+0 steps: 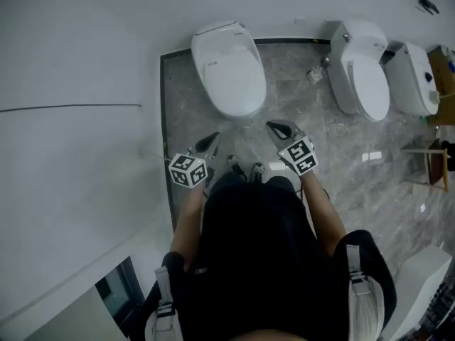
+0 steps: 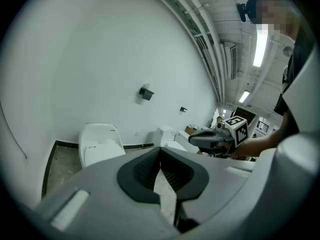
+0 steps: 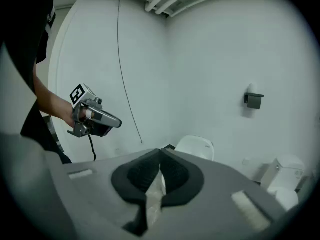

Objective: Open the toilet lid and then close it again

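Grey marble floor point(image 1: 284, 98), lid-down toilet point(image 1: 231, 73) ahead of left tongs point(image 1: 212, 141) and right tongs point(image 1: 274, 127), both closed, empty.

The left gripper point(image 1: 212, 141) and the right gripper point(image 1: 276, 127) are held out in front of the person's body, side by side and apart, both tilted a little downward. Each has its jaws closed together, nothing between them. Behind the jaws, the bare left forearm point(image 1: 186, 222) and right forearm point(image 1: 321, 206) run back to bent elbows.

No legible text; small red mark point(image 2: 91, 147) on toilet point(image 2: 105, 134), perhaps logo, unreadable.
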